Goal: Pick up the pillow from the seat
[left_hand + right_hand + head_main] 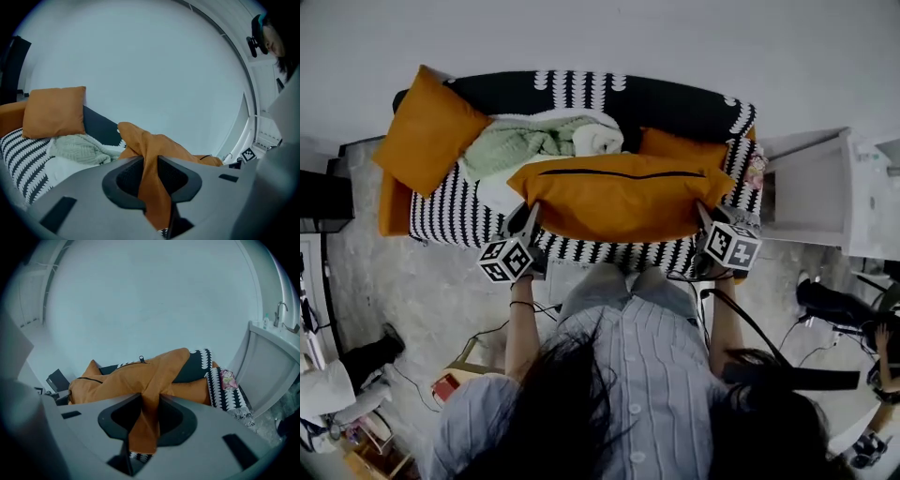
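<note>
A large orange pillow (619, 195) with a black zip line stretches across the front of the sofa seat (450, 220), held at both ends. My left gripper (528, 217) is shut on its left corner; in the left gripper view the orange cloth (152, 183) is pinched between the jaws. My right gripper (706, 217) is shut on the right corner, and the orange fabric (146, 420) bunches between its jaws in the right gripper view. The pillow (136, 378) spans toward the other gripper.
The sofa is black and white patterned. A second orange cushion (427, 129) leans at its left arm, another (680, 147) lies behind the held pillow. A pale green knit blanket (520, 145) is heaped on the seat. A white cabinet (811, 192) stands right. Cables cross the floor.
</note>
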Demonstrator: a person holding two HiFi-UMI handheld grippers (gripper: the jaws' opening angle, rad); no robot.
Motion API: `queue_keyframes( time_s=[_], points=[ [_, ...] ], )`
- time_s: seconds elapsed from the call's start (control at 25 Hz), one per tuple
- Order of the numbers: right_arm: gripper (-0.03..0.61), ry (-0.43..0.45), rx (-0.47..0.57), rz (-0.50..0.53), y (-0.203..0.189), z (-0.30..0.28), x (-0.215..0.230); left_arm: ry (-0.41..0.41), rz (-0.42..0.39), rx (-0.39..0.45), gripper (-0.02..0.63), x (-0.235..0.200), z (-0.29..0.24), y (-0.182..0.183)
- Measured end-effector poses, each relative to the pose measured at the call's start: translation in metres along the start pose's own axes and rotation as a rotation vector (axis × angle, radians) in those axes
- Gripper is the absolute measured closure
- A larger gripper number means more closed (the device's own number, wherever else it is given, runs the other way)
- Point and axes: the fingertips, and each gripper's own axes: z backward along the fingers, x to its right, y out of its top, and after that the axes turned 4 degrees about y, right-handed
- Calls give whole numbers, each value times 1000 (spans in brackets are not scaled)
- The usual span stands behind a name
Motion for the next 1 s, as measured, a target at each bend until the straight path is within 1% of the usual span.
queue_keyframes(
  time_s=[0.28,0.4,0.56,0.72,0.92,1.0],
  points=[
    [477,67,-42,69,11,-7,-11,82,54,55,517,-4,27,-4],
    [477,98,-61,104,10,0,-10,121,78,82,520,5,46,-14],
    [480,146,-79,140,8,9,-5,173,87,111,522,19,66,-27],
    [482,194,-100,170,1,21,5,230,115,135,526,41,95,-51],
    [485,271,-128,276,-11,37,1,314,171,170,528,59,143,-86],
    [485,299,-136,300,-17,42,-3,343,187,184,529,64,161,-99]
  ],
)
